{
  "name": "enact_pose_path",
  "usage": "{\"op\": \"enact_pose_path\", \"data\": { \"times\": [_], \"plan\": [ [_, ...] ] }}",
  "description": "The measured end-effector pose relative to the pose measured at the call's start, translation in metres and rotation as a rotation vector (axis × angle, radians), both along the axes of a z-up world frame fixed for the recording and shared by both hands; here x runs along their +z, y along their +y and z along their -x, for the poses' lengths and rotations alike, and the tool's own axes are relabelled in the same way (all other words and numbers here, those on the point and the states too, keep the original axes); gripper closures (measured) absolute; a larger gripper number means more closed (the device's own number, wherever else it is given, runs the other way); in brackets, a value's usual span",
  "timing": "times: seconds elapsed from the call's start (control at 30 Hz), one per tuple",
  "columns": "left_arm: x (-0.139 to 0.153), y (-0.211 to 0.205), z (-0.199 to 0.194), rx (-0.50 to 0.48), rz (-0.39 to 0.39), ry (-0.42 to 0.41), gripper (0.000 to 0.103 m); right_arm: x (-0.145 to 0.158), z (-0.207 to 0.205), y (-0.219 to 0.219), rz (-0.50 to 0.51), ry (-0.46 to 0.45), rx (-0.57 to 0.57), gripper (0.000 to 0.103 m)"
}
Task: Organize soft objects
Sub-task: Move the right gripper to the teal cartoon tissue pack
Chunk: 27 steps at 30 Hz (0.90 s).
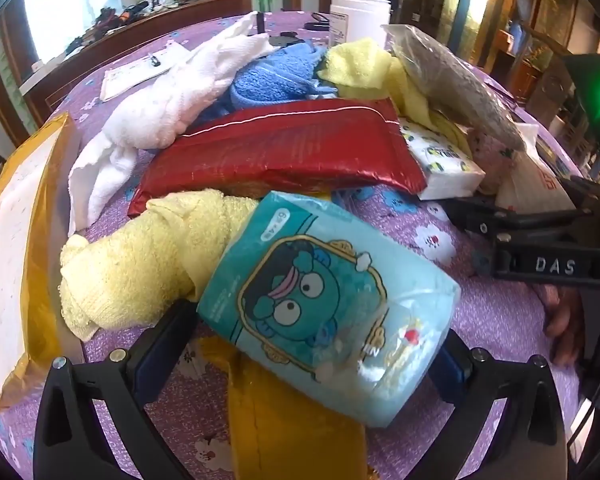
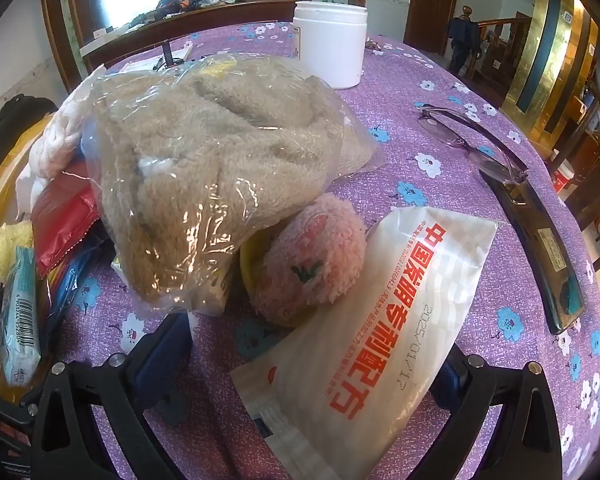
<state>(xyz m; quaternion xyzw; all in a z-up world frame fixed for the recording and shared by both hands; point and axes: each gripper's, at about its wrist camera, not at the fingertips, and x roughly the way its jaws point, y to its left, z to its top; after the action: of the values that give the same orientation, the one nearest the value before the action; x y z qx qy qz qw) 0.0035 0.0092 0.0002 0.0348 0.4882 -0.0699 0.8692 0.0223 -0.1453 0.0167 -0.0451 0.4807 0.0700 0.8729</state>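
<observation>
Surface: a round table with a purple flowered cloth (image 2: 440, 92) in a room with wooden doors and a staircase behind.
Left gripper (image 1: 312, 344): its two fingers stand on both sides of a teal tissue pack (image 1: 332, 304) with a cartoon face and press on it, so it is gripping this pack, which is tilted above the cloth.
Right gripper (image 2: 316, 364): the fingers are spread wide; a white packet with red characters (image 2: 380, 320) lies between them, but I cannot see that they touch it.
Near the left gripper: a yellow towel (image 1: 132, 264) lies just to the left of the teal pack and touches it; a yellow-brown envelope (image 1: 16, 248) is at the left edge.
Middle pile: a red foil bag (image 1: 284, 148), then farther a white towel (image 1: 164, 108), a blue cloth (image 1: 276, 76) and another yellow cloth (image 1: 360, 64).
Right view: a beige fluffy item in a clear plastic bag (image 2: 208, 172) rests over the pile; a pink fluffy ball (image 2: 308, 260) touches its near side.
Far side: a white jar (image 2: 332, 44) stands upright.
Right side: glasses (image 2: 460, 132) and a dark long case (image 2: 540, 244) lie apart from the pile.
</observation>
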Motion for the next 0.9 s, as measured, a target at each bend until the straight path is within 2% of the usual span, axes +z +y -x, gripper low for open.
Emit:
{"op": "enact_pose_path", "data": {
  "times": [0.27, 0.4, 0.47, 0.53, 0.57, 0.67, 0.9],
  "plan": [
    [0.003, 0.007, 0.016, -0.004, 0.004, -0.014, 0.000, 0.000, 0.000, 0.000, -0.002, -0.001, 0.003, 0.001],
    [0.010, 0.020, 0.025, -0.015, 0.058, -0.041, 0.000, 0.002, 0.000, -0.002, -0.017, 0.008, 0.026, 0.001],
    [0.014, 0.026, 0.033, -0.023, 0.082, -0.055, 0.006, 0.008, 0.007, -0.008, -0.054, 0.003, 0.034, 0.001],
    [0.020, 0.033, 0.044, -0.046, 0.104, -0.075, 0.016, 0.020, 0.014, -0.015, -0.073, -0.036, 0.046, 0.001],
    [0.023, 0.036, 0.047, -0.051, 0.108, -0.082, 0.017, 0.023, 0.018, -0.014, -0.065, -0.041, 0.057, 0.001],
    [0.028, 0.048, 0.054, -0.060, 0.149, -0.082, 0.017, 0.036, 0.036, -0.015, -0.050, -0.090, 0.099, 0.001],
    [0.025, 0.066, 0.056, -0.050, 0.249, -0.033, 0.017, 0.059, 0.073, -0.015, -0.145, -0.168, 0.201, 0.000]
  ]
}}
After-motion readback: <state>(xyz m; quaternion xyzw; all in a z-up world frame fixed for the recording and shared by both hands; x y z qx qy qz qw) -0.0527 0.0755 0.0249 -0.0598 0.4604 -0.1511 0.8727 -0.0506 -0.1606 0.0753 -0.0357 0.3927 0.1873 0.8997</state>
